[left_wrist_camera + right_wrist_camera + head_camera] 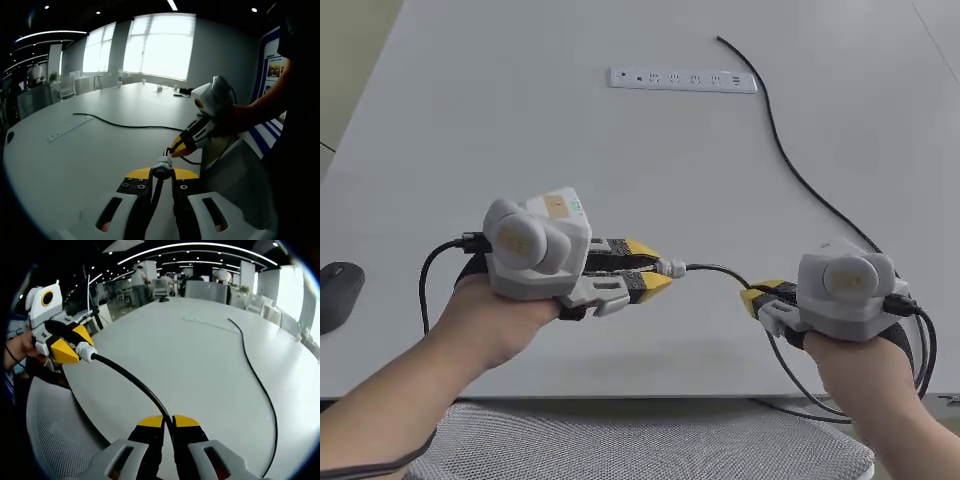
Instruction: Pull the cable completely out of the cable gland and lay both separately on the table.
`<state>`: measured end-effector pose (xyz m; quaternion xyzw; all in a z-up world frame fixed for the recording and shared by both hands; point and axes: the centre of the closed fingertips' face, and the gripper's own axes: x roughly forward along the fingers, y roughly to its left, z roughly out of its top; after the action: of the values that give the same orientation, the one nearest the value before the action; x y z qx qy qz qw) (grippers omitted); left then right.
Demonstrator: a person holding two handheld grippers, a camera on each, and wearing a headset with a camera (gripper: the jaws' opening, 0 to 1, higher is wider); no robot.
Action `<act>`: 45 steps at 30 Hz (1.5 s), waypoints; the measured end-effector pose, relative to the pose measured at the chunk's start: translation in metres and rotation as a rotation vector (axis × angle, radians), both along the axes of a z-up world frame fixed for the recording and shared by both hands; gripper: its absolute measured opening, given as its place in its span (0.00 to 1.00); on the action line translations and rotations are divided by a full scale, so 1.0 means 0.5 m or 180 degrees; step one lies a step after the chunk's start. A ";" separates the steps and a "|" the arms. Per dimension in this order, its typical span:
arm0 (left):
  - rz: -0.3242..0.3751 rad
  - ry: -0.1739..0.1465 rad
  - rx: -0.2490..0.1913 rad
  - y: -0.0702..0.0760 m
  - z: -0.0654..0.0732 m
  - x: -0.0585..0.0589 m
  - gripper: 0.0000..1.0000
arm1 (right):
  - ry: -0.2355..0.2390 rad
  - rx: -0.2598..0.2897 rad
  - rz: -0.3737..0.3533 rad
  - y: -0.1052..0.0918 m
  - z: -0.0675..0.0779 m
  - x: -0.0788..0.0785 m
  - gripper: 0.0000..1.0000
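The pull-out step is in hand. The left gripper (pixel 652 266) has its fingers (pixel 137 174) closed narrow on the white cable gland (pixel 162 167), which sits between their yellow tips. The right gripper (pixel 755 298) pinches the black cable (pixel 130 380) between its own fingers, near the gland. Both are held above the surface (pixel 570 150). The cable looks not yet free. The next move calls for drawing the grippers apart along the cable's line. Beyond the fingers lie a power strip (pixel 682 80) and cord (pixel 788 162), well apart. A mouse (pixel 338 295) sits behind the left fingers. Nothing blocks the pull.
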<state>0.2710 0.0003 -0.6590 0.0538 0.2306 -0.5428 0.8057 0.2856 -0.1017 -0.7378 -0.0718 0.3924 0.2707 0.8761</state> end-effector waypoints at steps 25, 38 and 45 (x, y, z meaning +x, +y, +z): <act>0.0015 0.0063 0.0010 0.008 -0.009 0.009 0.15 | -0.0537 -0.0309 0.1062 0.096 0.095 -0.008 0.19; 0.0004 0.0079 -0.0008 0.009 -0.007 0.009 0.15 | -0.0859 -0.0565 0.1684 0.184 0.115 -0.007 0.14; -0.0011 0.0082 -0.0015 0.010 -0.006 0.007 0.15 | -0.0894 -0.0669 0.1810 0.195 0.111 -0.008 0.07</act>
<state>0.2743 0.0055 -0.6620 0.0454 0.2397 -0.5454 0.8019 0.2817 -0.0041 -0.6825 -0.3050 0.2579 0.4499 0.7988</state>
